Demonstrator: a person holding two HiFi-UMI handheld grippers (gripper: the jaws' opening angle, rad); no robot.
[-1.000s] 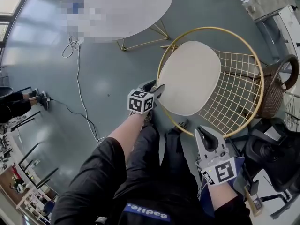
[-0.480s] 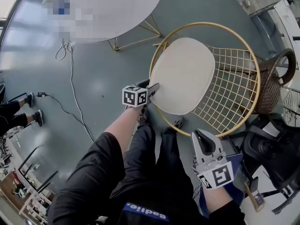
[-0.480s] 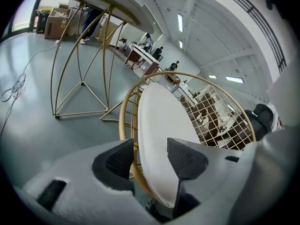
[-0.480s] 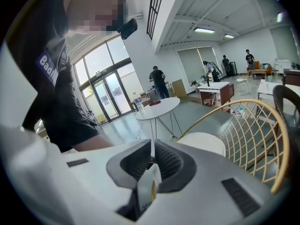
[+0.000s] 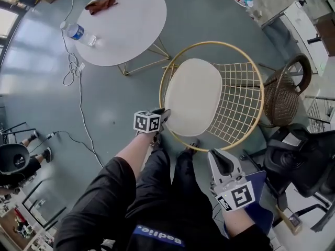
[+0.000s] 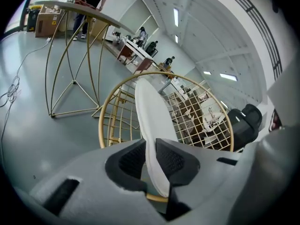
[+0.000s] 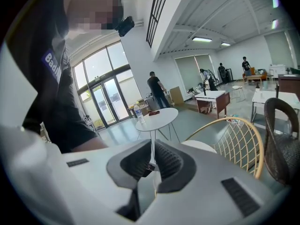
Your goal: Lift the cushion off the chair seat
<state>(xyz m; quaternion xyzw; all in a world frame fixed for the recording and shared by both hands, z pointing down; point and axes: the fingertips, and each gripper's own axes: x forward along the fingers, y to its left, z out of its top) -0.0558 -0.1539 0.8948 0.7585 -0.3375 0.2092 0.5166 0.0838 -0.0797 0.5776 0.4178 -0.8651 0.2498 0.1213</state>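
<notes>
A cream round cushion (image 5: 193, 95) lies on the seat of a gold wire chair (image 5: 241, 103). My left gripper (image 5: 165, 113) is at the cushion's near left edge. Its jaws have just been closing and now pinch that edge. In the left gripper view the cushion (image 6: 152, 111) runs edge-on between the two dark pads (image 6: 131, 158). My right gripper (image 5: 220, 158) hangs near the person's legs, just short of the chair's front rim, with its jaws together and nothing in them. In the right gripper view the chair's rim (image 7: 225, 125) and a bit of cushion (image 7: 199, 146) lie beyond the right gripper (image 7: 152, 165).
A round white table (image 5: 131, 30) on gold legs stands beyond, carrying a water bottle (image 5: 79, 34) and a brown item (image 5: 102, 4). A wicker chair (image 5: 282, 95) and a black office chair (image 5: 301, 161) are at the right. A cable (image 5: 78, 98) trails over the grey floor.
The left jaws, open at the cushion's edge before, have come together on it. The right gripper has risen a little. The head view has shifted and shows more of the table.
</notes>
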